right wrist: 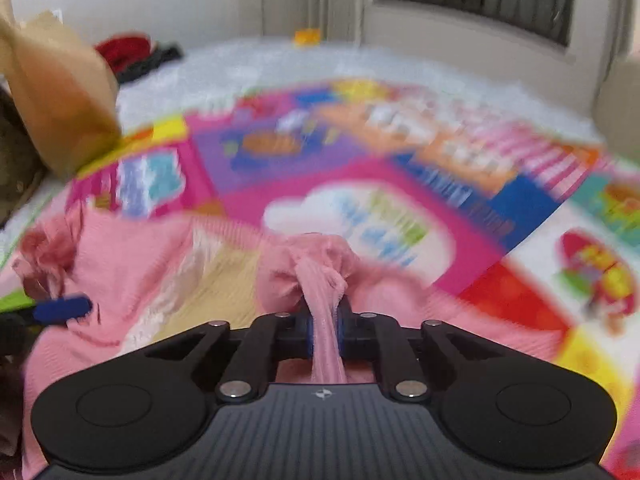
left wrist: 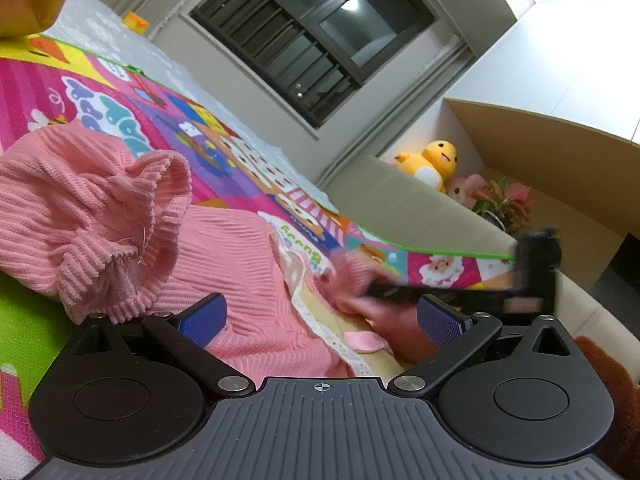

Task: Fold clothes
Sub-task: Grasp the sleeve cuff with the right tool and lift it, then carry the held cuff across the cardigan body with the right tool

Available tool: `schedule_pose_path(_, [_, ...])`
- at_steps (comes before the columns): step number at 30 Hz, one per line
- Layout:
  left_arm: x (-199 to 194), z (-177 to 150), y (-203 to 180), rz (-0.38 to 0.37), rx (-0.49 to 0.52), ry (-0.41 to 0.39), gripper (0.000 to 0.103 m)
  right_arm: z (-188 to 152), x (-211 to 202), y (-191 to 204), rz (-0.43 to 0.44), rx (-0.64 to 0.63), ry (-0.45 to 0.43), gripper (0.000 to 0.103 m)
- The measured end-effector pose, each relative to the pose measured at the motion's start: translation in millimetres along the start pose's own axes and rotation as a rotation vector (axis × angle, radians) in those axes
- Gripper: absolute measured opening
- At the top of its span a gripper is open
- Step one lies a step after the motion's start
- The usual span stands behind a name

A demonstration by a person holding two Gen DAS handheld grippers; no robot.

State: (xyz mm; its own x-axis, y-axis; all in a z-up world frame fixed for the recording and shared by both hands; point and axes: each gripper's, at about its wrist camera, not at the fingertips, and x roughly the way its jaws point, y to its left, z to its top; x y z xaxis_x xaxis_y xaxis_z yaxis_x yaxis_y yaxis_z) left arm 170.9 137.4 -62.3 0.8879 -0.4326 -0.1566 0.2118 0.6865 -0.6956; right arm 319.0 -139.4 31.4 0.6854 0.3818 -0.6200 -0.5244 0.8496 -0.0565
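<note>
A pink ribbed knit sweater (left wrist: 240, 264) lies spread on a colourful play mat (left wrist: 224, 148), its sleeve cuff (left wrist: 160, 196) bunched up at the left. A cream inner lining with lace trim (left wrist: 340, 336) shows at its opening. My left gripper (left wrist: 320, 320) is open, its blue pads wide apart just over the sweater, holding nothing. The right gripper (left wrist: 532, 268) shows blurred at the right of the left wrist view. In the right wrist view my right gripper (right wrist: 325, 332) is shut on a stretched fold of the pink sweater (right wrist: 320, 280), and the left gripper's blue pad (right wrist: 60, 308) shows at the left.
A brown paper bag (right wrist: 60, 108) stands at the mat's far left edge on a white rug (right wrist: 280, 64). Red and dark clothes (right wrist: 136, 54) lie by the wall. A beige sofa edge (left wrist: 420, 208) borders the mat, with plush toys (left wrist: 432, 160) on a shelf behind it.
</note>
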Motion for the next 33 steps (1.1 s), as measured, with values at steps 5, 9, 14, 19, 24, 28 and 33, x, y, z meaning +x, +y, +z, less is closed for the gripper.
schedule_pose_path(5, [0, 1, 1, -0.011, -0.011, -0.007, 0.103, 29, -78, 13, -0.353, -0.21, -0.3, 0.008])
schedule_pose_path(9, [-1, 1, 2, -0.016, -0.018, -0.01, 0.103, 28, -73, 53, -0.161, -0.213, -0.268, 0.009])
schedule_pose_path(14, [-3, 1, 5, -0.033, -0.037, -0.015, 0.103, 22, -48, 64, 0.233, 0.098, -0.16, 0.031])
schedule_pose_path(19, [-3, 1, 5, -0.035, -0.04, -0.017, 0.103, 24, -81, 29, 0.149, 0.155, -0.305, 0.073])
schedule_pose_path(24, [-2, 5, 4, -0.031, -0.047, -0.004, 0.103, -4, -92, 0, 0.05, 0.205, -0.28, 0.073])
schedule_pose_path(28, [-3, 20, -12, -0.023, -0.022, 0.067, 0.103, -35, -101, -27, -0.043, 0.238, -0.259, 0.073])
schedule_pose_path(33, [11, 58, -36, -0.011, -0.008, 0.127, 0.103, -60, -83, -24, -0.11, 0.057, -0.185, 0.072])
